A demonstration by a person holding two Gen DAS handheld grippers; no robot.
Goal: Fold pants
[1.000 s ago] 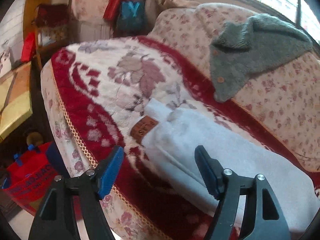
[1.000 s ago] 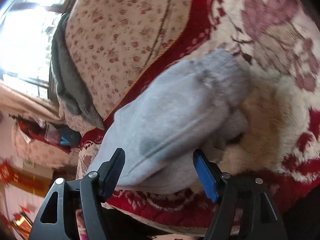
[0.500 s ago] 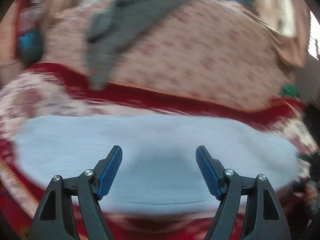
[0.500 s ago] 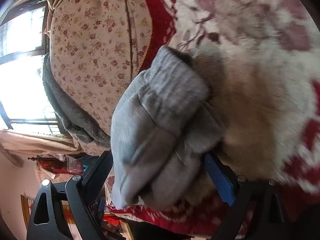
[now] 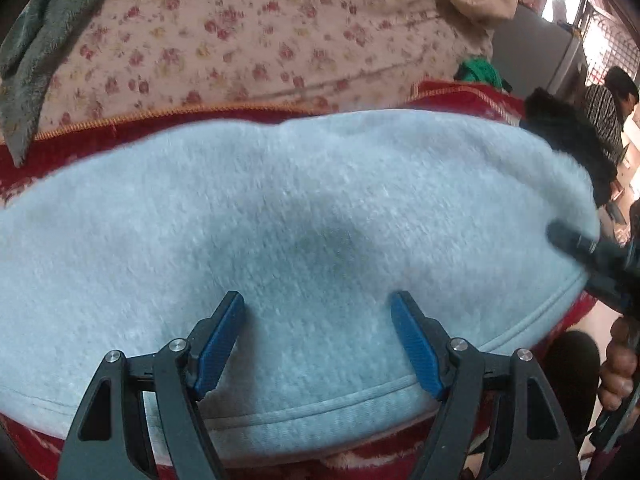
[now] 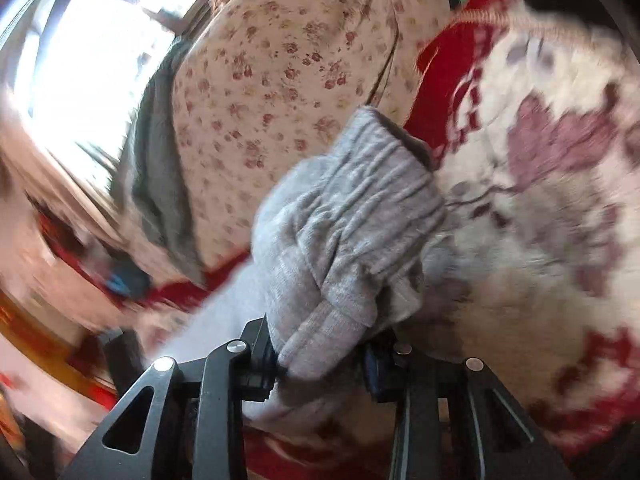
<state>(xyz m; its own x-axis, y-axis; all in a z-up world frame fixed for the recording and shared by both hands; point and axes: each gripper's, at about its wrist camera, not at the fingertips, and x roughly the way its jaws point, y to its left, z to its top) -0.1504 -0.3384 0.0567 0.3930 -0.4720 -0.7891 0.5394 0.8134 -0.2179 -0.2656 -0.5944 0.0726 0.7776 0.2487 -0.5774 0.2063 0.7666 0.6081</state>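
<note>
My left gripper (image 5: 318, 344) hangs w/ jaws wide apart over the grey pants (image 5: 296, 240), lying across the red blanket (image 5: 100, 138); right gripper (image 6: 320, 354) clamps pants' bunched end at 6 o'clock

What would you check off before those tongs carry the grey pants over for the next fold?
1. Right tongs clamped on the pants cuff end: ok.
2. Left tongs open, holding nothing: ok.
3. Left tongs over the pants' middle, hem beneath: ok.
4. Pants lying flat on the red blanket: ok in the left view.
5. Both layers caught in the right grip: cannot tell.
6. Waistband end in place: cannot tell, out of view.
</note>
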